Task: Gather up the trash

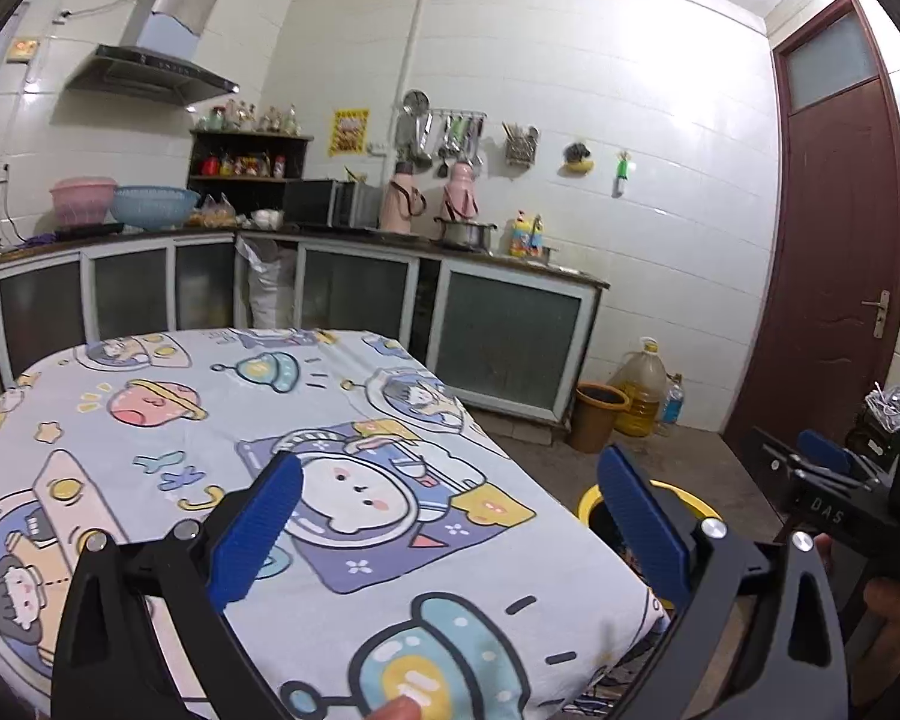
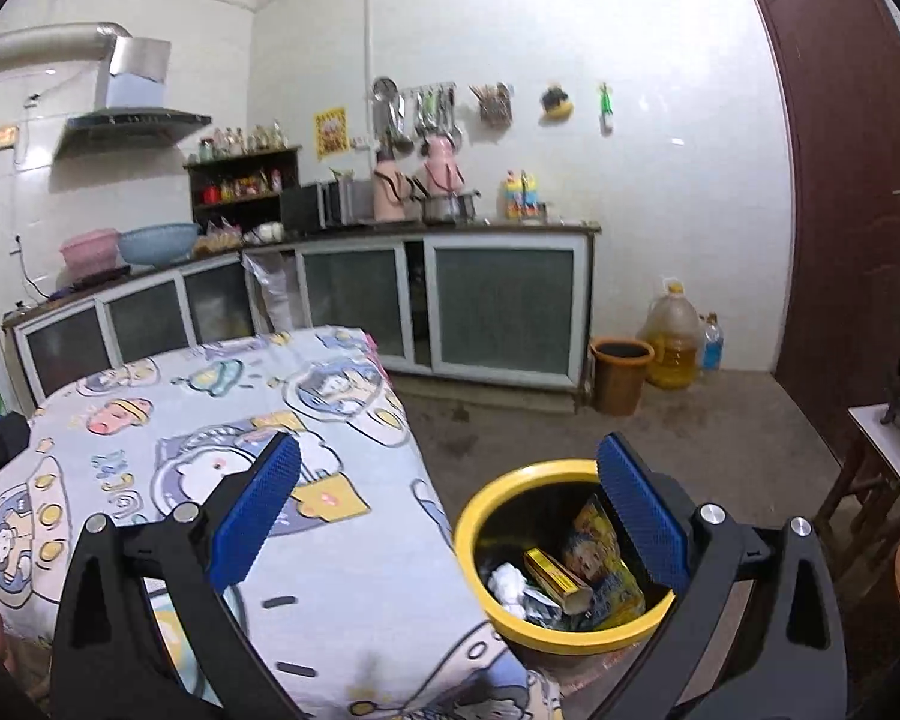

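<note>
Left tongs (image 1: 450, 480) nearest, blue pads spread wide, nothing between them, above the worktop (image 1: 168, 480) with its cartoon cloth. Right tongs (image 2: 450, 474) likewise agape and empty, left pad over the cloth edge, right pad over the bin (image 2: 480, 516). Seen from the left wrist, right tongs (image 1: 825, 459) off to the right, held in a hand (image 1: 888, 606). Yellow-rimmed bin on the floor just right of the worktop, below the right tongs. Inside the bin: yellow snack bag (image 2: 600, 558) against the right wall, gold box (image 2: 555, 579) tilted at centre, white crumpled paper (image 2: 507, 582) at left. Worktop bare of loose trash in both views. Beyond the tongs, brown bucket (image 2: 621, 372) and oil jug (image 2: 672, 339) by the far wall.
</note>
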The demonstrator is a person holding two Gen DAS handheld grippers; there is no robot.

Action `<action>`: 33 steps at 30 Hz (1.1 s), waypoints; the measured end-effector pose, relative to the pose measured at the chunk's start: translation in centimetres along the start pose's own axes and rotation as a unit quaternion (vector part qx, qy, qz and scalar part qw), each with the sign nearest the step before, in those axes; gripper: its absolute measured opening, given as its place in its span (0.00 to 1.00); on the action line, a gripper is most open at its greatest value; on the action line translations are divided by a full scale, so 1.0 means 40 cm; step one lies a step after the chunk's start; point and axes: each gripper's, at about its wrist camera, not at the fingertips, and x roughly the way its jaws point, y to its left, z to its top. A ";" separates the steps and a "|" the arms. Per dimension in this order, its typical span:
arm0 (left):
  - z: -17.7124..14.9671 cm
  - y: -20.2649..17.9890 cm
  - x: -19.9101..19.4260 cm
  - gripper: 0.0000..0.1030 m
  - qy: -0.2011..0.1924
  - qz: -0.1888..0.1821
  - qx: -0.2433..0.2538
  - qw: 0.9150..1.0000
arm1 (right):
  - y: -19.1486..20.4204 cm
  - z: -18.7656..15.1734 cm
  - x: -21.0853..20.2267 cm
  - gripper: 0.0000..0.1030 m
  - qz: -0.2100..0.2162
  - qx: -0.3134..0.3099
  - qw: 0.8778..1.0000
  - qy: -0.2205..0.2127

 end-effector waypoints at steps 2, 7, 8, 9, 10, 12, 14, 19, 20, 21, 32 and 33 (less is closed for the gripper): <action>-0.006 0.009 -0.023 0.92 -0.009 0.005 0.000 1.000 | 0.016 0.000 -0.015 0.92 0.009 0.001 1.000 -0.005; -0.018 0.030 -0.080 0.92 -0.028 0.027 -0.005 0.999 | 0.047 0.003 -0.048 0.92 0.026 0.005 0.999 -0.018; -0.019 0.036 -0.090 0.92 -0.031 0.032 -0.008 0.999 | 0.056 0.001 -0.057 0.92 0.028 0.004 0.999 -0.024; -0.023 0.045 -0.101 0.92 -0.030 0.041 -0.013 0.999 | 0.060 0.002 -0.063 0.92 0.028 0.003 0.999 -0.027; -0.021 0.045 -0.102 0.92 -0.028 0.046 -0.014 0.998 | 0.066 0.000 -0.069 0.92 0.027 0.001 0.999 -0.031; -0.025 0.059 -0.111 0.92 -0.022 0.060 -0.022 0.998 | 0.083 -0.006 -0.085 0.92 0.024 -0.008 0.999 -0.040; -0.032 0.074 -0.123 0.92 -0.022 0.065 -0.032 0.997 | 0.097 -0.014 -0.100 0.92 0.018 -0.016 0.998 -0.051; -0.060 0.095 -0.147 0.92 -0.023 0.094 -0.032 0.995 | 0.120 -0.039 -0.120 0.92 0.025 -0.014 0.998 -0.049; -0.069 0.096 -0.150 0.92 -0.023 0.111 -0.026 0.993 | 0.127 -0.046 -0.123 0.92 0.034 -0.015 0.998 -0.046; -0.077 0.095 -0.156 0.92 -0.024 0.124 -0.022 0.992 | 0.133 -0.051 -0.125 0.92 0.038 -0.016 0.998 -0.044; -0.157 0.139 -0.161 0.92 0.012 0.159 -0.051 0.986 | 0.201 -0.138 -0.132 0.92 0.051 -0.032 0.998 -0.016; -0.168 0.144 -0.159 0.92 0.016 0.162 -0.057 0.985 | 0.205 -0.146 -0.132 0.92 0.043 -0.036 0.998 -0.016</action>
